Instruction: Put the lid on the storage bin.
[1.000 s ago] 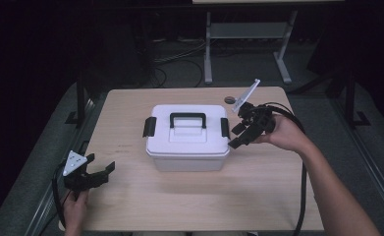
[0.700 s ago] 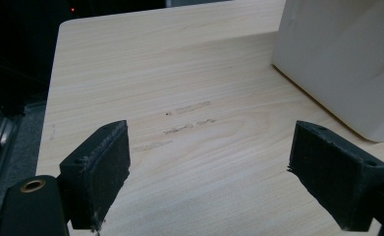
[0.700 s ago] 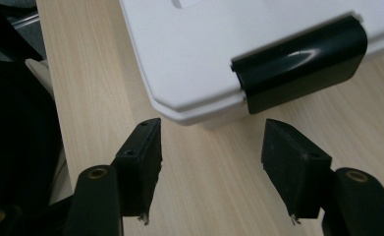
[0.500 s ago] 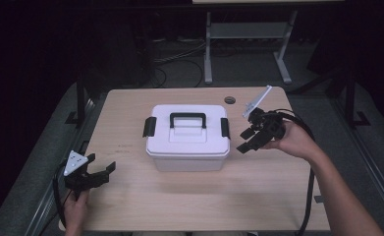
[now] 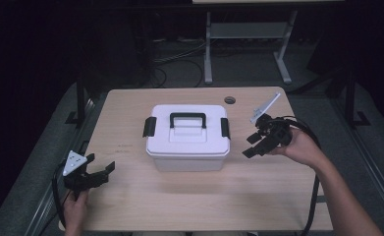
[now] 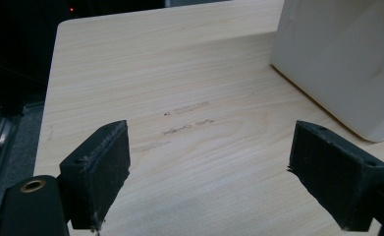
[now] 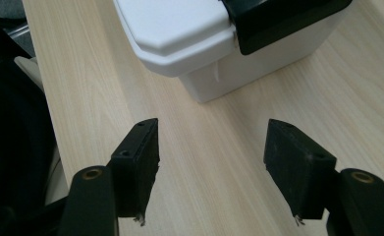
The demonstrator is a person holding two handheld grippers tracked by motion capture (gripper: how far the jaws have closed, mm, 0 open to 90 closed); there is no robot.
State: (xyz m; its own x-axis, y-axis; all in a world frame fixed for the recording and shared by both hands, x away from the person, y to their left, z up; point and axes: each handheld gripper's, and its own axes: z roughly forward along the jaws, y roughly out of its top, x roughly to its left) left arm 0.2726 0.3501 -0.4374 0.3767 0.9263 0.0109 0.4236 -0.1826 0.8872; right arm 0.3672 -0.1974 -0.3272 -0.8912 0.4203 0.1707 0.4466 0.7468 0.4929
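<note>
The fingers [image 7: 136,162] of the right gripper [image 5: 256,145] stood well apart with nothing between them but bare table [image 7: 219,162]; they had just been opening a little further. In the right gripper view the white storage box [image 7: 179,34] lay just ahead of those fingers, its near corner above the gap between them and one black side latch [image 7: 283,19] beyond the right-hand finger. Nothing touched the fingers. In the high view this gripper sat low over the table in the person's right hand [image 5: 302,147], just beside the box's right end, apart from it, its fingers aimed toward the box's lower right corner.

The fingers [image 6: 98,172] of the left gripper [image 5: 96,174] were likewise spread wide and empty. In the left gripper view only pale wood with a few faint scuff marks [image 6: 187,120] lay between them, and a corner of the box [image 6: 346,59] rose ahead of the right-hand finger, well clear of it. From above, this gripper was held by the left hand [image 5: 74,209] at the table's near left edge, well apart from the box.

The box [image 5: 187,140] stood upright in the middle of the table, between the two grippers, lid on, its black carry handle [image 5: 187,118] lying flat on top and both latches [image 5: 149,127] down at the ends. A round cable hole [image 5: 230,100] lay beyond the right fingers near the far edge.
</note>
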